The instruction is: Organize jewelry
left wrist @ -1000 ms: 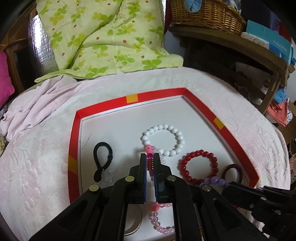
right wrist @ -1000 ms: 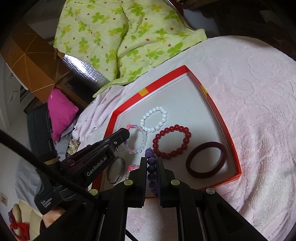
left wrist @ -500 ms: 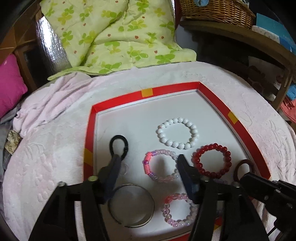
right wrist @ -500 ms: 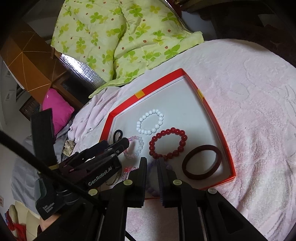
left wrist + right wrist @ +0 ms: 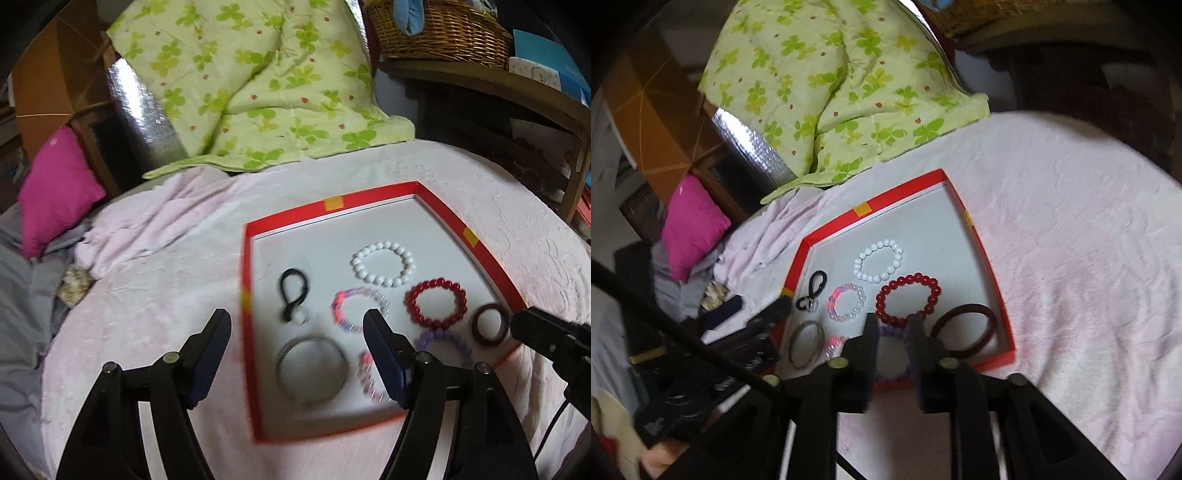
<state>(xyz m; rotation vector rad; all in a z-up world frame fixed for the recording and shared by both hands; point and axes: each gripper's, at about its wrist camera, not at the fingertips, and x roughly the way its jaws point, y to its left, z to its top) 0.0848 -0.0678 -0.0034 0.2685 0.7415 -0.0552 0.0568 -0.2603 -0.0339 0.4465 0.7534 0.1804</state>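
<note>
1. Red-rimmed shallow white tray (image 5: 441, 206) sits on a pink plush blanket (image 5: 159, 280); all jewelry in view lies inside it.
2. Far row: white round-bead bracelet (image 5: 383, 263) toward the far right corner. Middle row: black looped cord with a clear charm (image 5: 293, 295) by the left edge, pink-and-clear crystal bracelet (image 5: 360, 308) at centre, red round-bead bracelet (image 5: 436, 304) and dark maroon bangle (image 5: 489, 325) toward the right edge.
3. Near row: plain silver metal bangle (image 5: 312, 371), a second pink crystal bracelet (image 5: 369, 376) partly hidden behind a finger, lilac-purple bead bracelet (image 5: 443, 341).
4. Left gripper (image 5: 297, 347): jaws have just been opening, now spread wide, nothing grasped; it hovers over the near left of the tray.
5. Right gripper (image 5: 893, 328): jaws have just been parting, fingers released; the purple bracelet lies on the tray floor in line with the gap, pads not pressing it as far as the blur lets me tell.
6. Judgement: pieces lie separate, roughly in rows; nothing loose shows on the blanket. Sorting looks close to finished, perhaps only spacing in the near row left.
</note>
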